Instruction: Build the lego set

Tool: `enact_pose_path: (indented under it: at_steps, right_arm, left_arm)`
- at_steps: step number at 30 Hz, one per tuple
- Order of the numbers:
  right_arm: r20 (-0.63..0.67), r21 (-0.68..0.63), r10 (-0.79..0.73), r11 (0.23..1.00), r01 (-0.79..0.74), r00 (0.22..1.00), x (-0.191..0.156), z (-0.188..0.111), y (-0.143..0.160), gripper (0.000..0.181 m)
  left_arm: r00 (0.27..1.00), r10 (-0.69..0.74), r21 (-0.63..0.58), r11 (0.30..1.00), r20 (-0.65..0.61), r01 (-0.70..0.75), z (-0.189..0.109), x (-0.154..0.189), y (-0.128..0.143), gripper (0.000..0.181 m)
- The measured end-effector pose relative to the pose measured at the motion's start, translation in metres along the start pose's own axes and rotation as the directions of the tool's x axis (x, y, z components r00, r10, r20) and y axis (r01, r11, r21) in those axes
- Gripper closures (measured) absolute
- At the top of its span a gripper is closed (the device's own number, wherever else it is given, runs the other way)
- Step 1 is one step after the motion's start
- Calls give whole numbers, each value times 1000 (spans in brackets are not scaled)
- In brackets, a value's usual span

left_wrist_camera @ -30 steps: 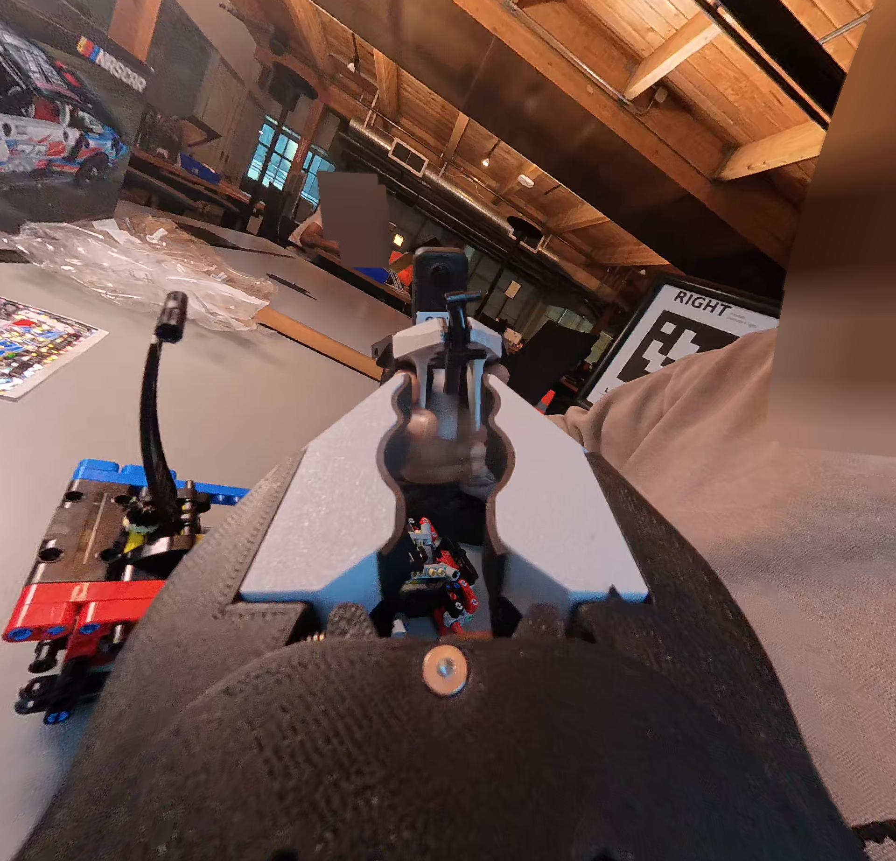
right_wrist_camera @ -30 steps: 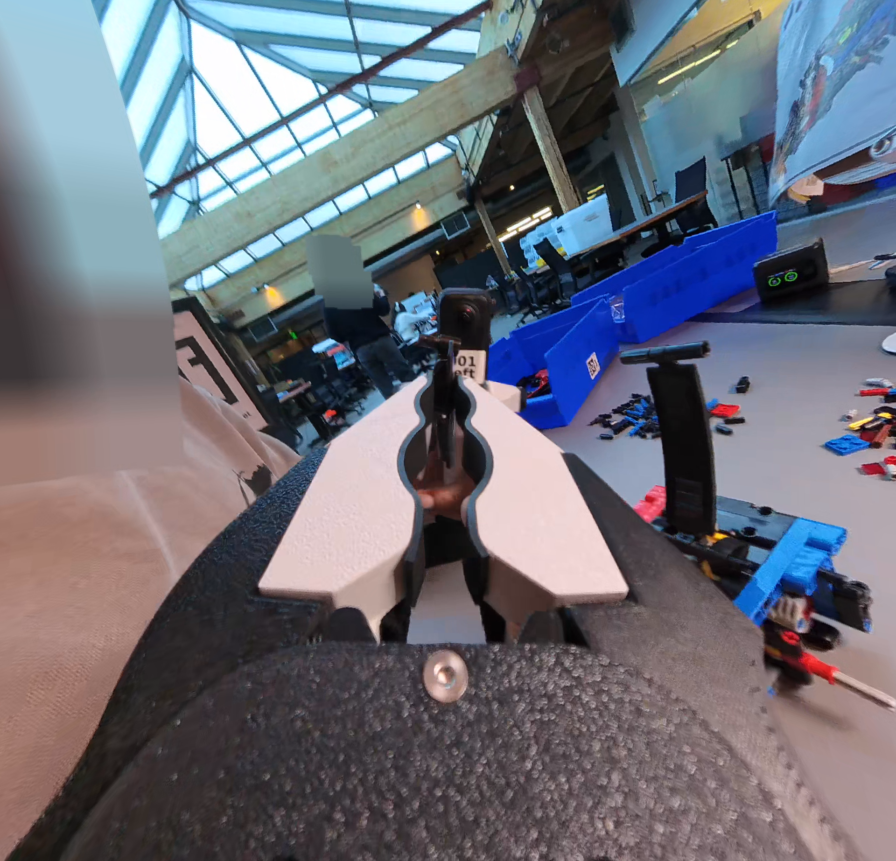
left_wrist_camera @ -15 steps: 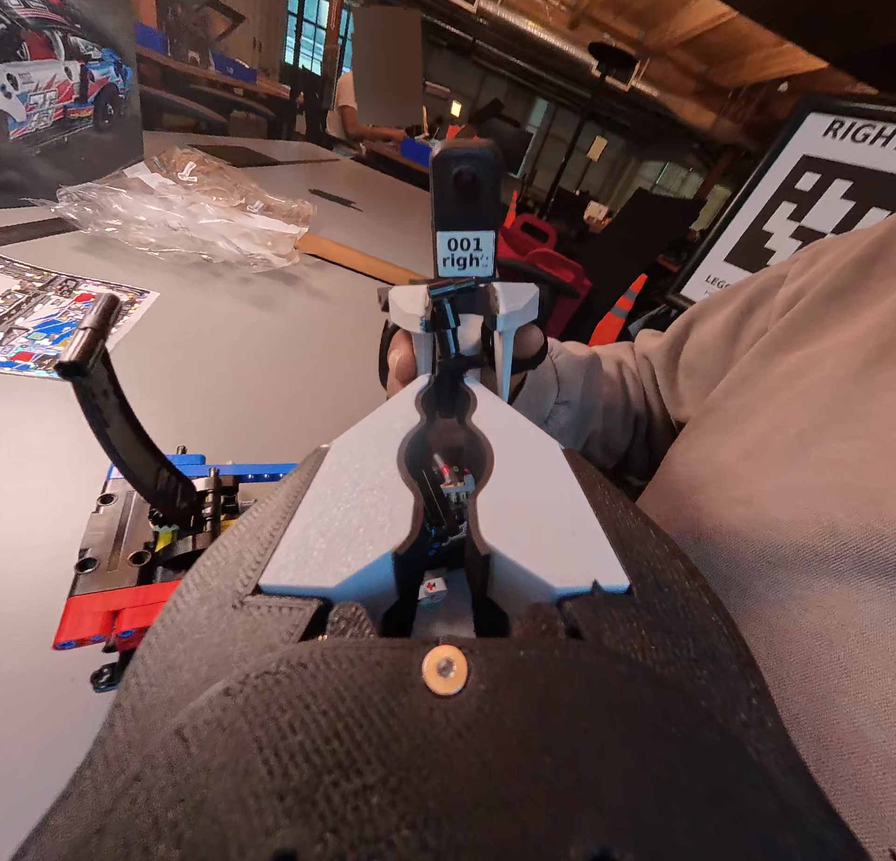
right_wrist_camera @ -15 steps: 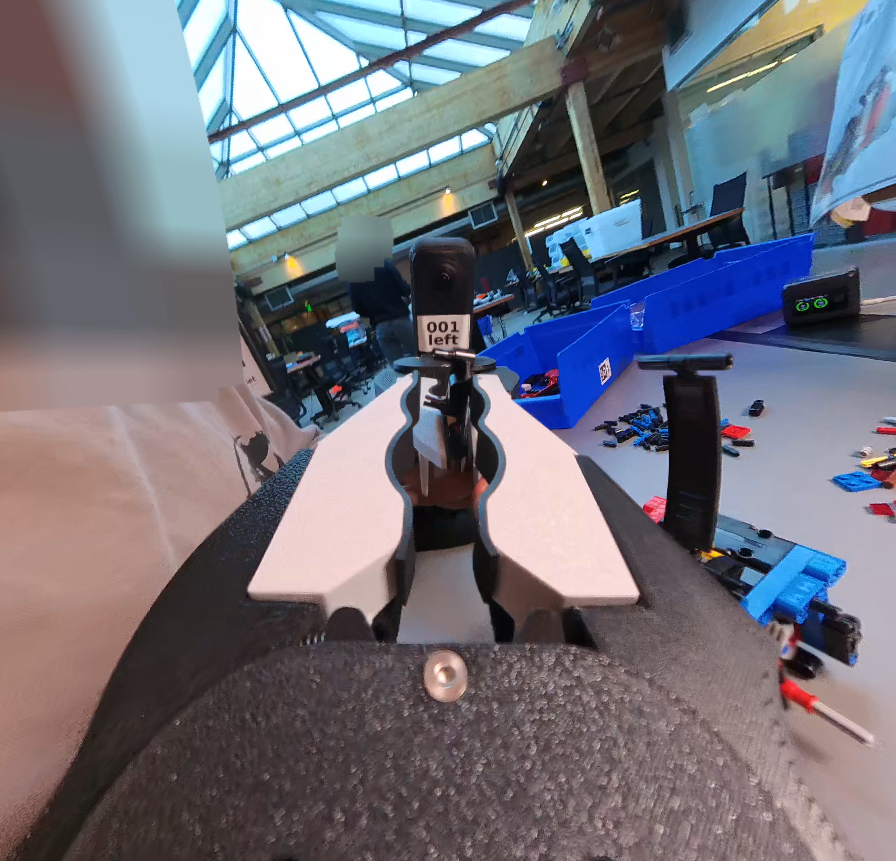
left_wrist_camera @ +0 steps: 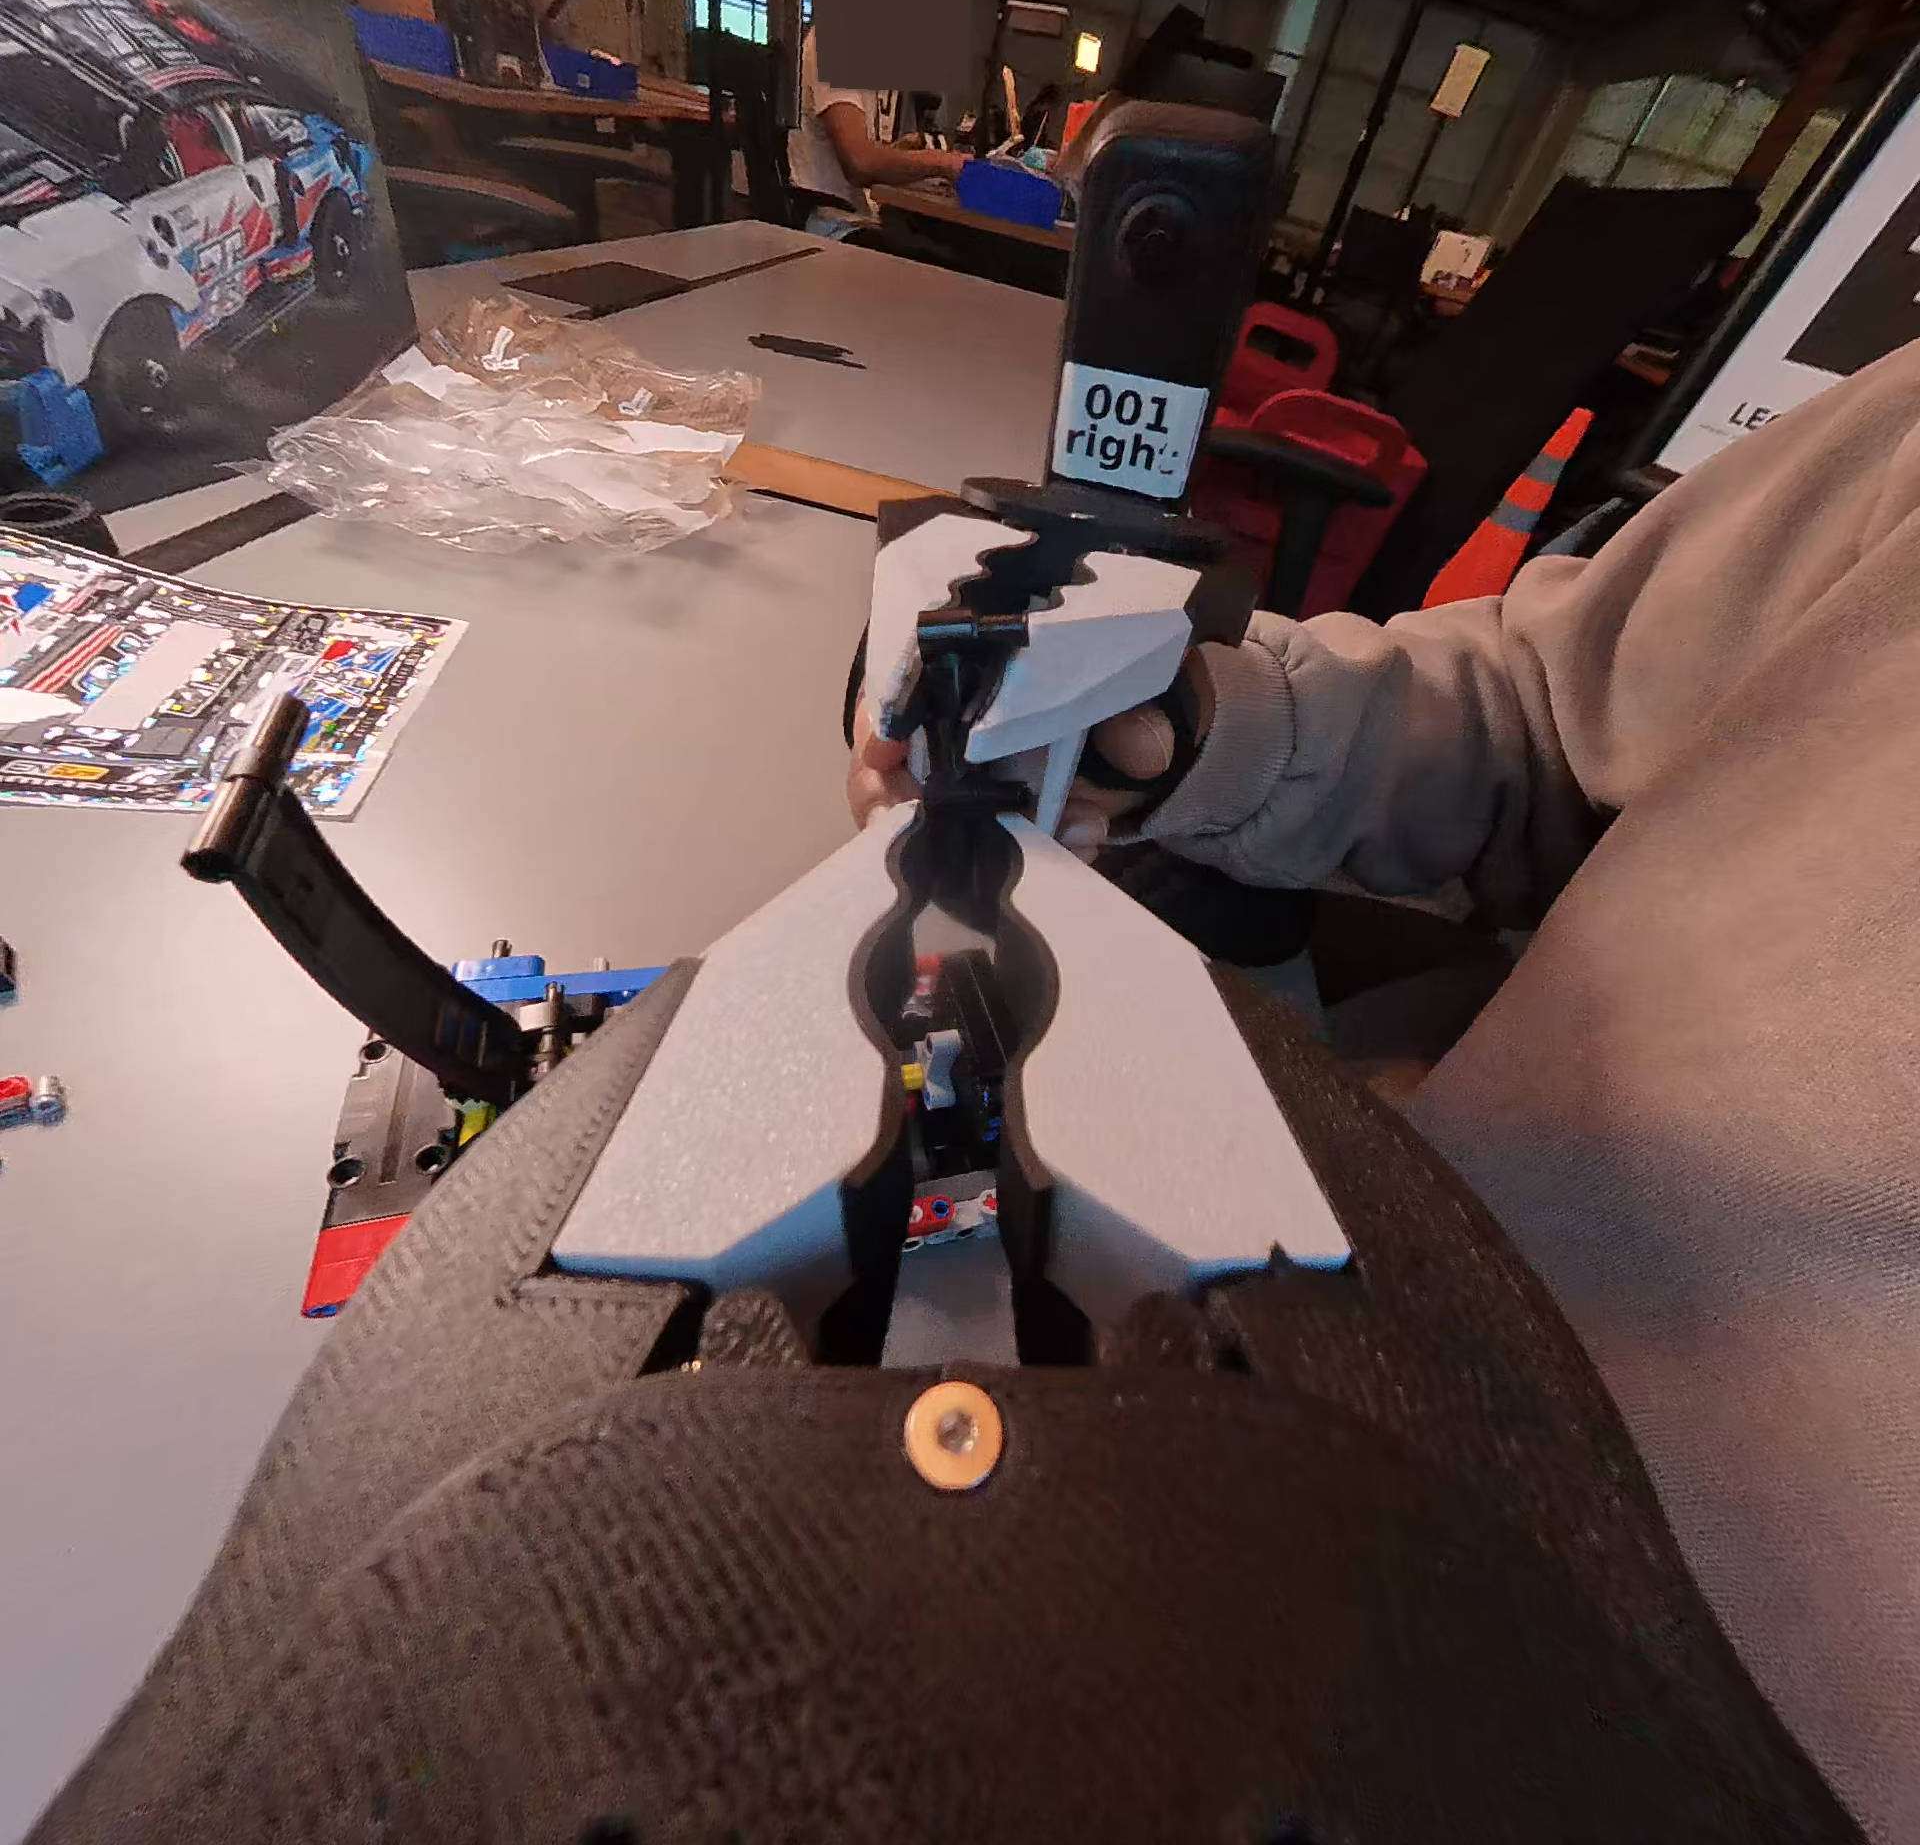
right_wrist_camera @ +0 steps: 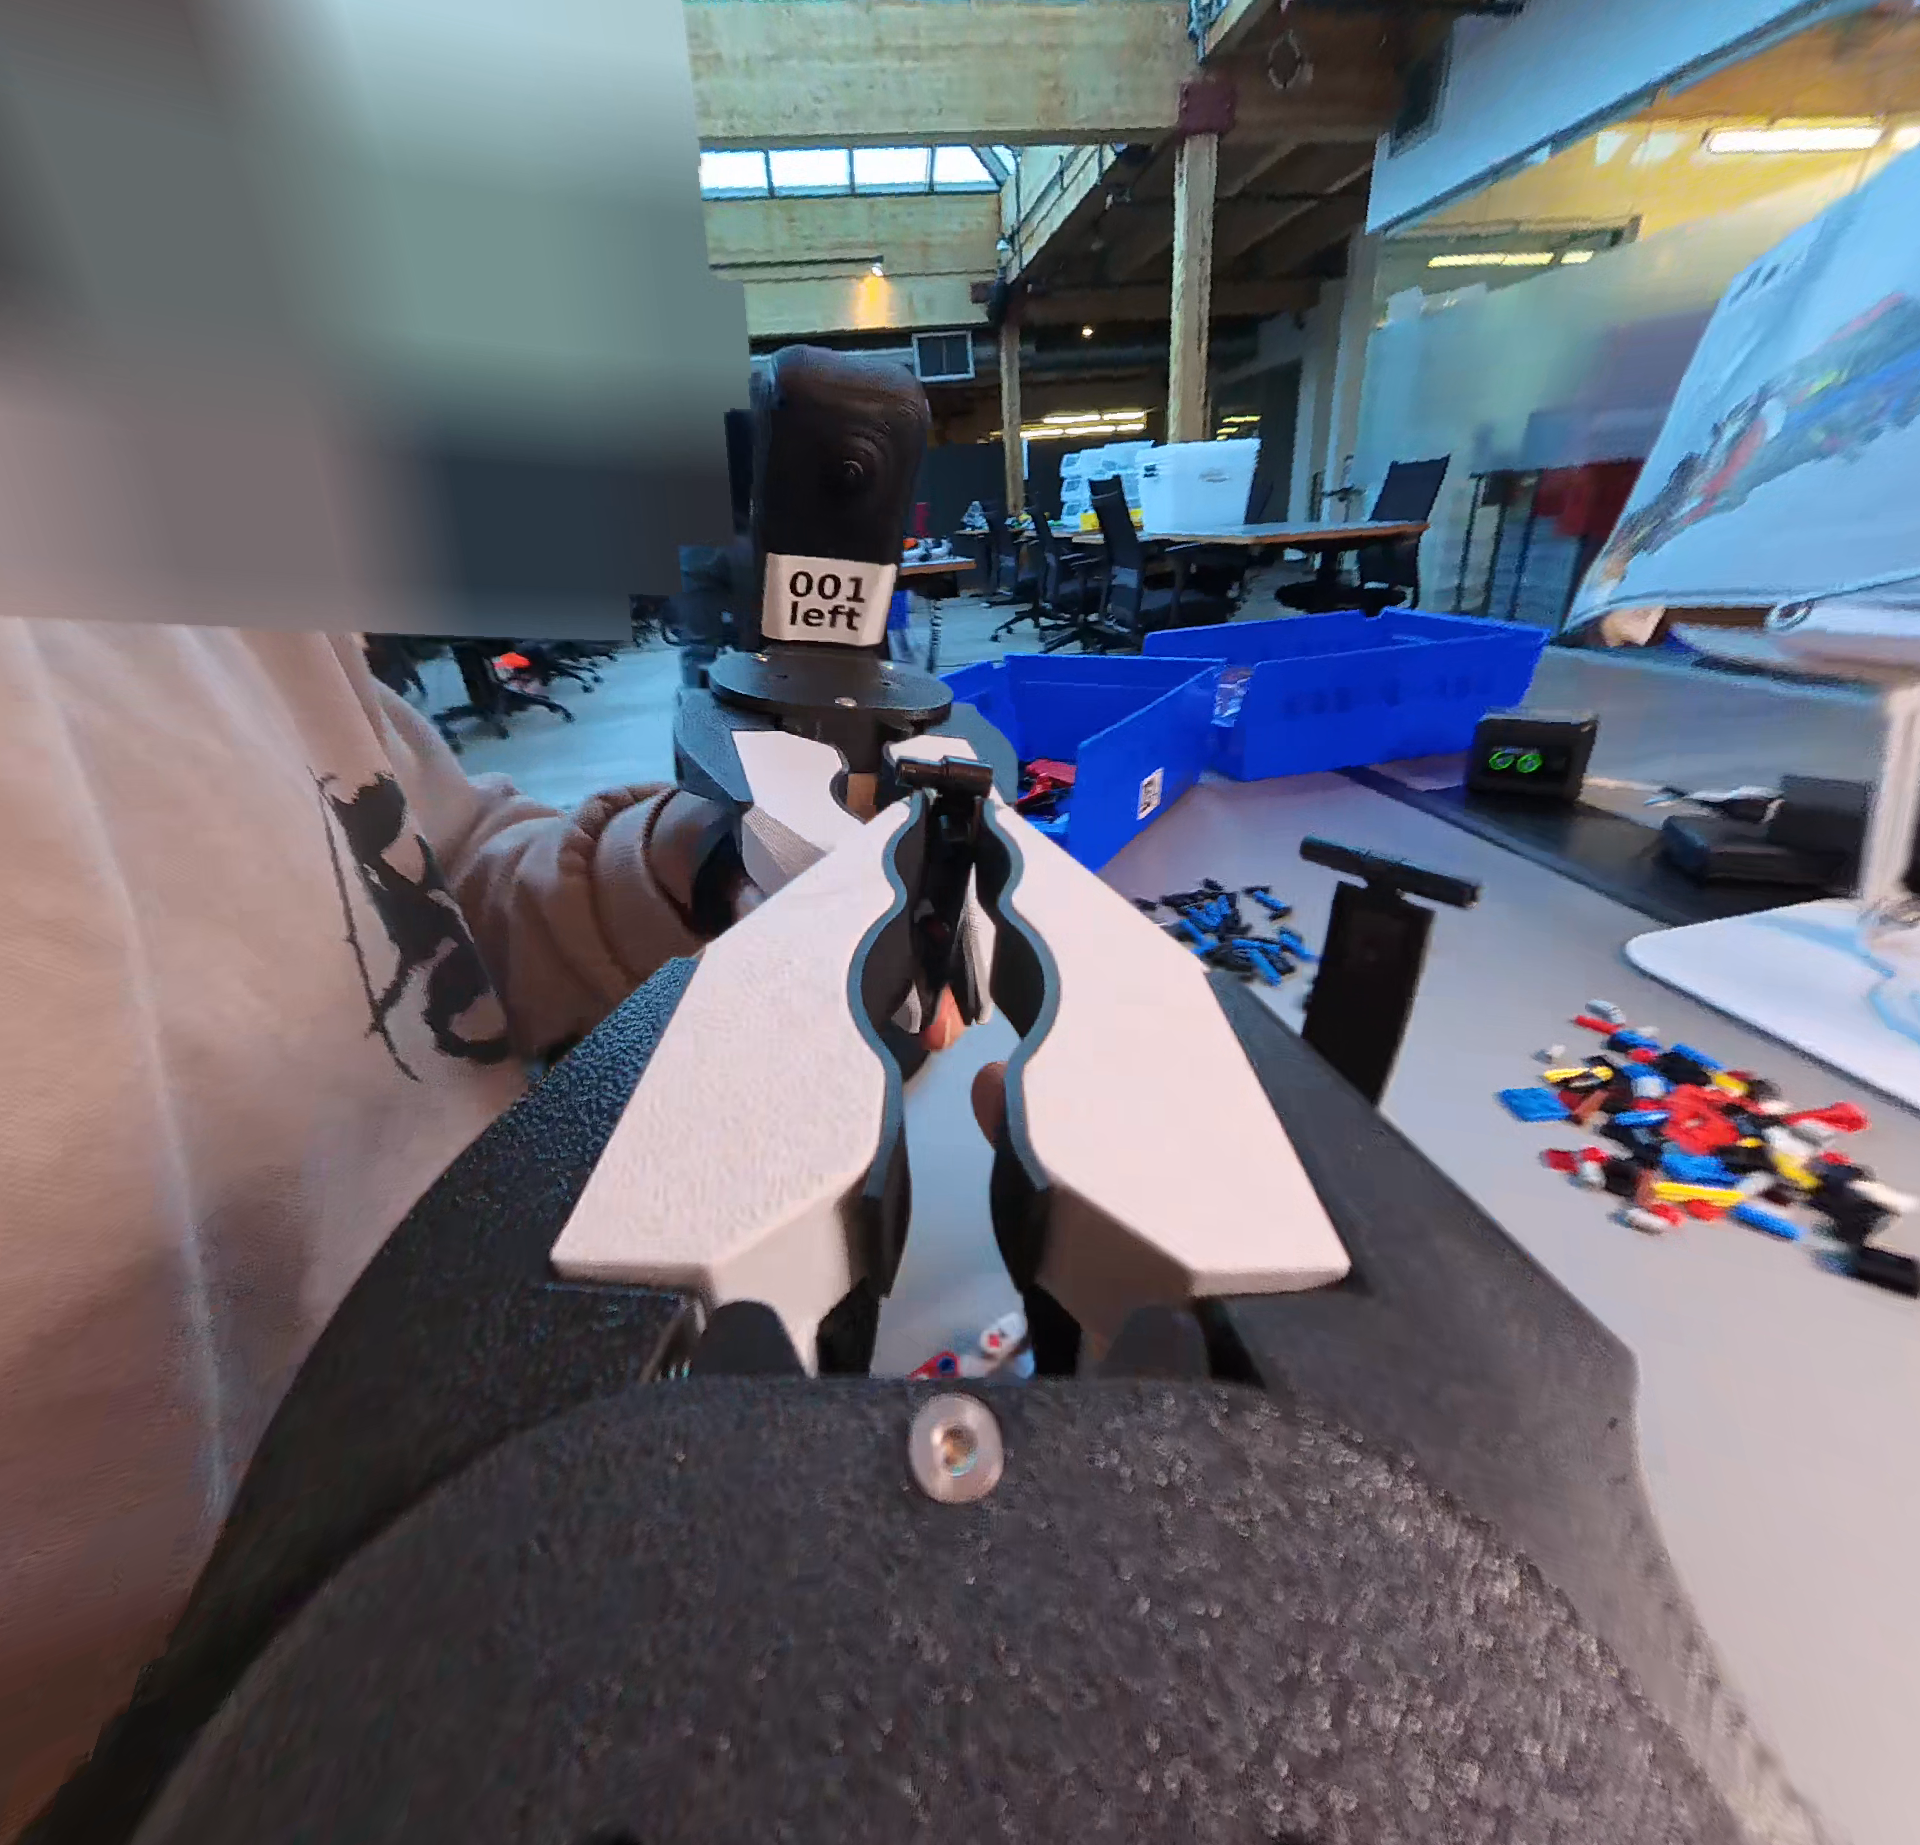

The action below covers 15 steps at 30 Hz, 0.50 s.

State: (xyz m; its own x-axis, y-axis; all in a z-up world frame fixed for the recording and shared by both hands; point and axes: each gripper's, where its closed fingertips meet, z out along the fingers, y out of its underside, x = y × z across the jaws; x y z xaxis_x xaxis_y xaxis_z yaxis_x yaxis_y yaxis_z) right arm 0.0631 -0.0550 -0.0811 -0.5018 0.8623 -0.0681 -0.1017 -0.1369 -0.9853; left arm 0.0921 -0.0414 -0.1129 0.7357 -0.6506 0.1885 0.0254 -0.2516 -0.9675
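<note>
My left gripper [left_wrist_camera: 956, 821] and right gripper [right_wrist_camera: 943, 808] face each other tip to tip above the grey table [left_wrist_camera: 623, 715]. Both are shut on one thin black lego piece [left_wrist_camera: 951, 715] that spans between them; it also shows in the right wrist view [right_wrist_camera: 940, 891]. The right gripper [left_wrist_camera: 997, 652] appears beyond my left fingers, the left gripper [right_wrist_camera: 821, 787] beyond my right. The lego assembly [left_wrist_camera: 405, 1130], black, red and blue with a raised curved black beam [left_wrist_camera: 343, 922], sits on the table below left. In the right wrist view only its beam [right_wrist_camera: 1371, 954] shows.
A sticker sheet [left_wrist_camera: 208, 683], a crumpled plastic bag [left_wrist_camera: 499, 445] and the set's box [left_wrist_camera: 177, 185] lie at the left. A pile of loose coloured pieces [right_wrist_camera: 1714, 1141], a smaller pile [right_wrist_camera: 1226, 933] and blue bins [right_wrist_camera: 1351, 683] are at the right. A person's sleeves hold both grippers. The grippers are tip to tip, or close to it.
Both grippers have tilted down toward the table and closed in on each other. The black piece stays gripped between them.
</note>
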Motion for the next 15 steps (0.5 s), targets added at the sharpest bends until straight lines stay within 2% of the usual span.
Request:
enact_pose_path:
  at_steps: [2,5,11,15]
  right_arm:
    - [-21,2,-106,994,106,994,-2,0,-2,175]
    - [-34,25,-134,991,135,990,-3,1,-6,174]
    - [-25,-54,62,997,-64,998,6,3,8,171]
    - [28,-27,240,971,-239,970,5,2,6,174]
  left_arm:
    - [998,59,4,998,18,-59,-1,1,-1,176]
    - [996,85,17,996,21,-85,-2,2,-4,176]
    - [997,64,9,998,47,-65,-4,-9,3,176]
    - [996,64,18,998,54,-65,-4,-10,2,176]
